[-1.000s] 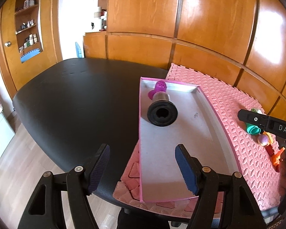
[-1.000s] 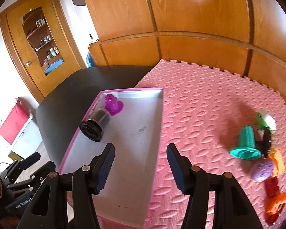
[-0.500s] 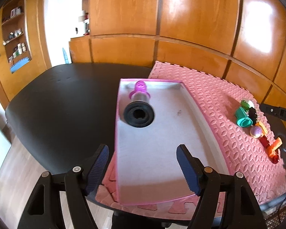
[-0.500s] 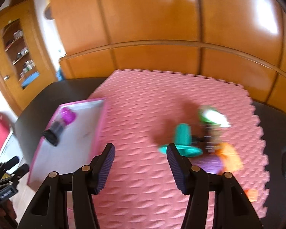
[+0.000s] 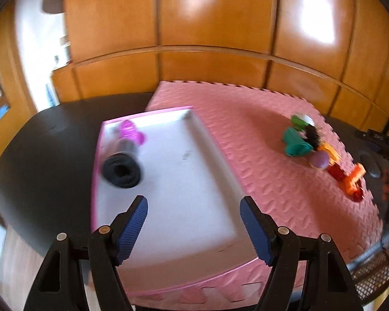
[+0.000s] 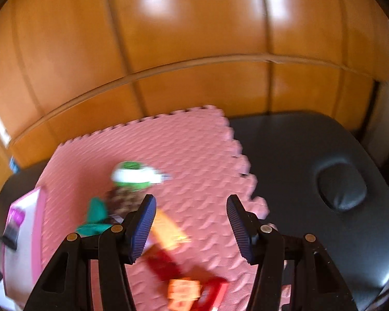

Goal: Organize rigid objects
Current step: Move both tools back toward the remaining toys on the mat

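Your left gripper (image 5: 193, 229) hangs with its jaws spread wide and nothing between them, above the near end of the pink-rimmed tray (image 5: 215, 153). That tray sits at the left edge of the pink foam mat (image 5: 251, 140), which covers part of a black table (image 5: 46, 140). Inside the tray, toward its far left corner, a black cylinder (image 5: 122, 168) lies on its side with its open end facing you, and a magenta piece (image 5: 132, 132) lies just beyond it, touching or nearly so; blur keeps you from telling which.

Your right gripper (image 6: 191, 226) is likewise fully open and empty, held over the right part of the mat. The loose toys lie there in a tight cluster. From the left wrist view you can pick out a teal piece (image 5: 295, 142), a green-and-white toy (image 5: 302, 121) at the far end, a small black part (image 5: 312, 136), a lilac egg shape (image 5: 319, 160), an orange piece (image 5: 354, 177) and a red piece (image 5: 335, 172) toward the near right. In the right wrist view the same cluster is smeared by motion blur: the green-and-white toy sits beyond your left finger (image 6: 142, 229), the teal piece shows to its left, and the orange and red pieces lie low between the fingers
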Demonstrator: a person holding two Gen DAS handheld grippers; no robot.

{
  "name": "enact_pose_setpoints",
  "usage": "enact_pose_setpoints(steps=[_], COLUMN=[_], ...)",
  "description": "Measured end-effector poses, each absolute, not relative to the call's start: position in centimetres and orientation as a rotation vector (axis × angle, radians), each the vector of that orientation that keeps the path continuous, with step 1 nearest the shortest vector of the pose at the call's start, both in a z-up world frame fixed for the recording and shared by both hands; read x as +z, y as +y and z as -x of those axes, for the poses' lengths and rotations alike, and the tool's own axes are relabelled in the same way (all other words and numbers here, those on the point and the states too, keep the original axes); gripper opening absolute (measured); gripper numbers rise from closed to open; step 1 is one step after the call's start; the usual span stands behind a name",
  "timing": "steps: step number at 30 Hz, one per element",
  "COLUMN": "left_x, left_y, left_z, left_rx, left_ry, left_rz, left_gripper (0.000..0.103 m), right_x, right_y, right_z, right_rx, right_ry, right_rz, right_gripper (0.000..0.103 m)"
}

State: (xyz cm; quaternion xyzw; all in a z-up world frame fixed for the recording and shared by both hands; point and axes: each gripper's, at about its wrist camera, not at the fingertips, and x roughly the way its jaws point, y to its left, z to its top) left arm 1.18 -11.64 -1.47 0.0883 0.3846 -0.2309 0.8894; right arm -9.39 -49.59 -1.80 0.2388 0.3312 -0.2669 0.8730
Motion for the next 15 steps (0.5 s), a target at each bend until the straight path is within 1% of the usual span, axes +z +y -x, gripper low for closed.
enact_pose_setpoints(steps=[2, 3, 15], left_x=[-1.4, -1.4, -3.3], left_y=[-13.5, -14.3, -27.8], left_z=[-1.2, -1.2, -0.4], left_rx=[-0.520, -0.543, -0.866], left_ry=[0.798, 0.797, 0.801], left_rz=[-0.204, -0.213, -0.371], left_gripper=[0.074, 0.074, 0.073], right_x=[-2.6, -2.5, -2.2], right_y=[-50.8, -51.4, -51.6], right_z=[9.6, 9.9, 10.2], right_rx=[-0.591, -0.583, -0.556], right_ry=[0.731, 0.708, 0.681], right_rz=[-0.582, -0.613, -0.654], right_gripper=[0.057, 0.057, 0.057])
